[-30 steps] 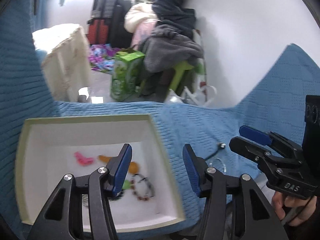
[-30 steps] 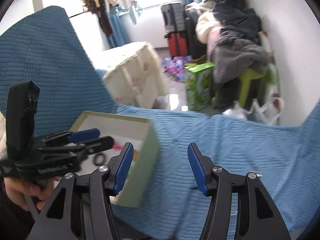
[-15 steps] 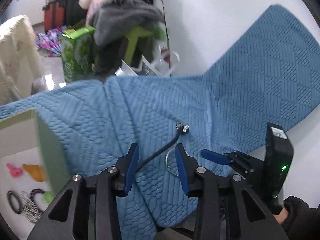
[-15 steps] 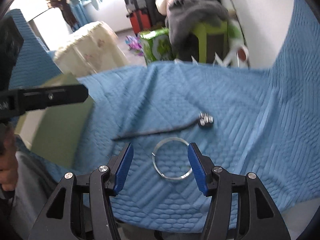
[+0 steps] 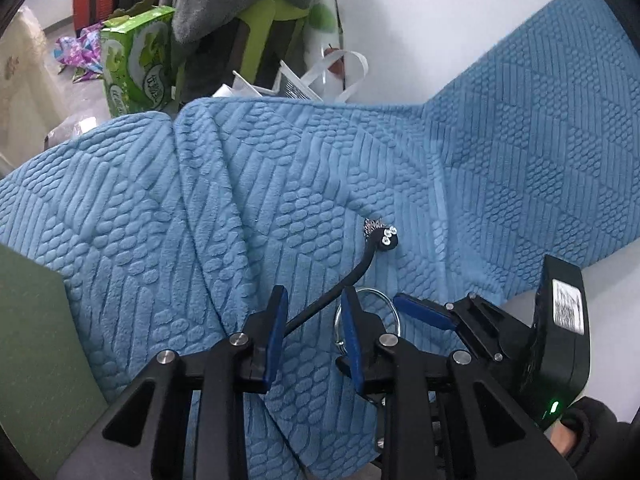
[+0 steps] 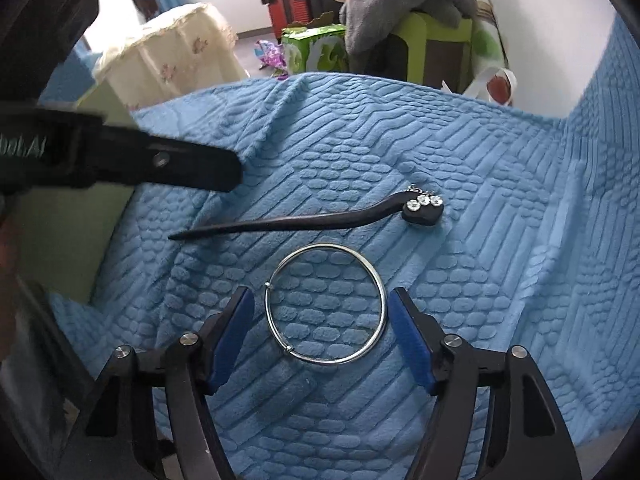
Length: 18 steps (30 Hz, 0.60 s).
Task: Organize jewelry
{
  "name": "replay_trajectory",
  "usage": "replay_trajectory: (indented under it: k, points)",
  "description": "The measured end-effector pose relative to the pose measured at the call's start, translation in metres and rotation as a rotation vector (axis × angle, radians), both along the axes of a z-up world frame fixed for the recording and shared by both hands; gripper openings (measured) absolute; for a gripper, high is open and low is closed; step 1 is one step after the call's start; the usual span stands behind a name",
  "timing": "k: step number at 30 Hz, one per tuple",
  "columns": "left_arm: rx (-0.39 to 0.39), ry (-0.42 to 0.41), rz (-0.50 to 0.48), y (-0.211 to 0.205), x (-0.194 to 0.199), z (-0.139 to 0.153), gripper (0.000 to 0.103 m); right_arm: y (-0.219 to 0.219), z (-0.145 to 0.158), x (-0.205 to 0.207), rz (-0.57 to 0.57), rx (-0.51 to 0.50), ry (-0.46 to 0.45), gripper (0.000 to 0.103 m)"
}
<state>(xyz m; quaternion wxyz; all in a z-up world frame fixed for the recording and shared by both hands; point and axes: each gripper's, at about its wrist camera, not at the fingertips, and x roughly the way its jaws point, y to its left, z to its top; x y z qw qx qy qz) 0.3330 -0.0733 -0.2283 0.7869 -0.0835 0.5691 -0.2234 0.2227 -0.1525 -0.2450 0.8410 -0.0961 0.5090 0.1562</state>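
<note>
Left gripper (image 5: 314, 316) jaws parted around the pointed end of a black rhinestone hair stick (image 5: 362, 266), lying on a blue textured blanket (image 5: 280, 184), right gripper (image 6: 322, 330) jaws wide apart, flanking a silver bangle (image 6: 326, 304), just beside the stick, green box (image 5: 36, 344) at left.

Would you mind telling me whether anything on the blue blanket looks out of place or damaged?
Nothing looks damaged. Two pieces lie loose on the blue blanket instead of in the box: a black hair stick with rhinestones and a thin silver bangle, apart from each other. The bangle's ends do not meet, probably by design.
</note>
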Motion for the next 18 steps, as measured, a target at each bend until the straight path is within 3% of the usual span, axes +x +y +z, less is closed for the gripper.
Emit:
replay_trajectory:
  k: [3, 11, 18]
  points:
    - [0.01, 0.005, -0.017, -0.007, 0.002, -0.006, 0.026, -0.001, -0.001, -0.001, 0.001, -0.015, -0.02, 0.064]
    - [0.031, -0.01, -0.083, -0.028, 0.005, -0.009, 0.029, -0.025, 0.007, -0.003, -0.1, 0.036, 0.032, 0.063]
    - [0.085, -0.05, -0.158, -0.047, 0.006, -0.016, 0.026, -0.045, 0.022, -0.016, -0.188, 0.005, 0.019, 0.063]
